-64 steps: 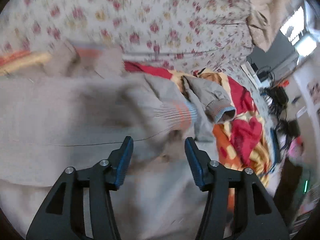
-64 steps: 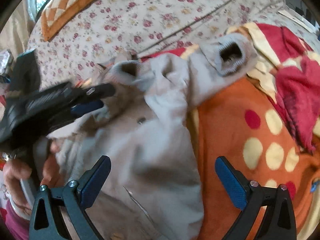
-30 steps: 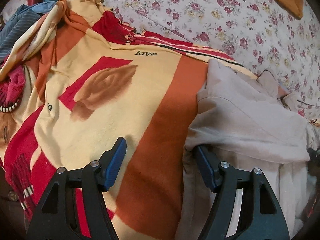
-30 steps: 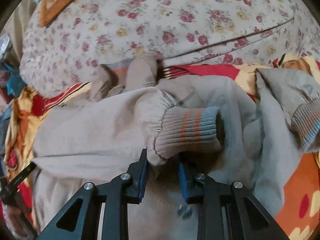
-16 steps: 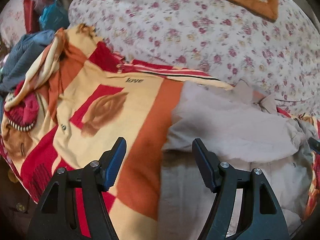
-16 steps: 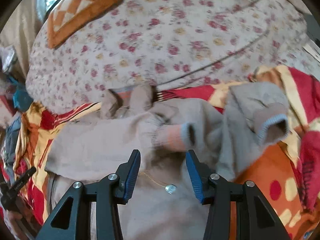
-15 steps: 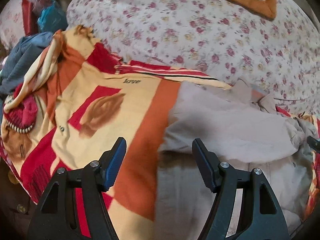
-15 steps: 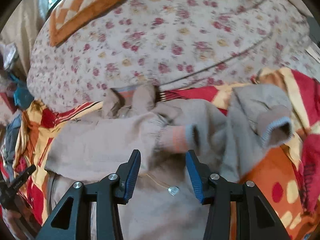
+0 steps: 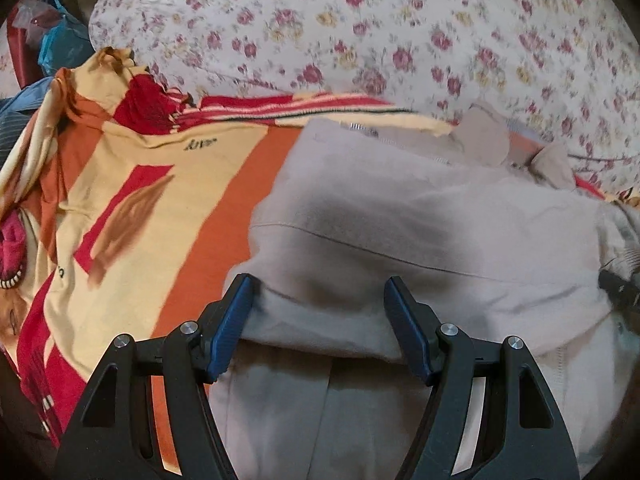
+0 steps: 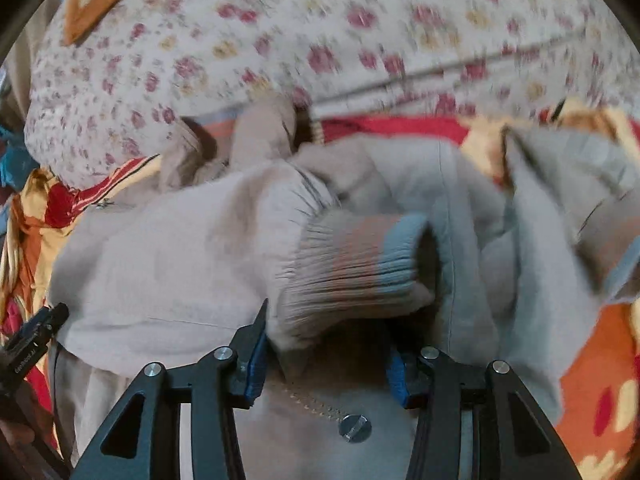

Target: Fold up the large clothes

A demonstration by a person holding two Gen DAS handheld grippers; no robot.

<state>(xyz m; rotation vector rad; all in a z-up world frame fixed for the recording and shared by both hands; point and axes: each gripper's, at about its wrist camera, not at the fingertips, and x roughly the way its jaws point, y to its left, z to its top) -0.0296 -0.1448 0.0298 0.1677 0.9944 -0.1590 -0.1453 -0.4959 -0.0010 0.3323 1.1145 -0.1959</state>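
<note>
Left wrist view: the left gripper (image 9: 318, 328) is seen with its blue-padded jaws standing wide apart and empty; no cloth is pressed by either pad.
Garment: a large beige-grey fleece jacket with ribbed cuffs (image 9: 420, 240) is spread ahead of and between the left jaws, its folded-over sleeve lying across the body just beyond the pad tips.
Bedding: an orange, yellow and red printed blanket (image 9: 140, 200) is seen to the left of the left jaws, under the jacket; a white quilt with small red flowers (image 9: 400, 40) lies well beyond them.
Right wrist view: the right gripper (image 10: 326, 364) is shown with its jaws parted to a middling gap, and the ribbed cuff with orange and blue bands (image 10: 360, 264) lies just past the tips, above the gap.
Right grip: the cuff looks released, since no cloth is seen pinched between the pads, though the left pad appears to touch the gathered fabric; a silver snap button (image 10: 355, 428) shows between the fingers, below the cuff.
Change: a second ago the right jaws were nearly closed on the cuff, and now they stand wider; the left gripper, then over the blanket edge, has been carried sideways so that the jacket now fills the space between its jaws.
Meaning: the sleeve is judged to be laid across the body and let go, so one inward fold seems done.
Next: the far sleeve, to the right of the right jaws, probably remains to be folded in.
</note>
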